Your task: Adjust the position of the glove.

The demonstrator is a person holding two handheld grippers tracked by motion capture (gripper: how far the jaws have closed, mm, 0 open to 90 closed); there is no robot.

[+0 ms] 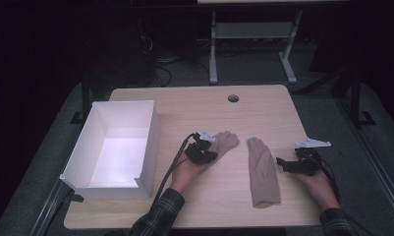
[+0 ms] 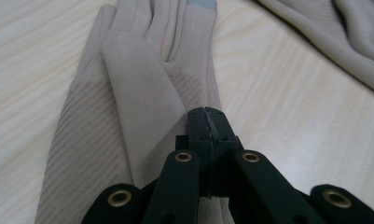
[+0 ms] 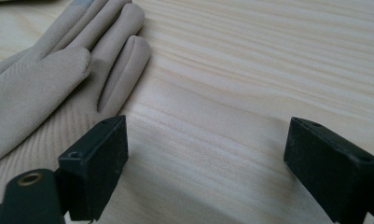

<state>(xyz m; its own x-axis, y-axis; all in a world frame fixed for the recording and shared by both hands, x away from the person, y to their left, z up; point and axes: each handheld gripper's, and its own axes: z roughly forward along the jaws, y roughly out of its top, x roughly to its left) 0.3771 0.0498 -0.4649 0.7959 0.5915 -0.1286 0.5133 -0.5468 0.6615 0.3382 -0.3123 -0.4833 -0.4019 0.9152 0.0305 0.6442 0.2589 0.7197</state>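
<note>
Two beige gloves lie flat in the middle of the wooden table. The left glove points away and to the right; my left gripper sits at its cuff end. In the left gripper view the jaws are shut on a raised fold of this glove, and the other glove lies at the upper right. The right glove lies lengthwise with its fingers away from me. My right gripper rests just right of it, open over bare wood, with the glove's fingers to its left.
An open white box stands on the table's left side, its inside bare. A round cable hole sits near the far edge. Beyond the table stand the white legs of another desk and cables on the dark floor.
</note>
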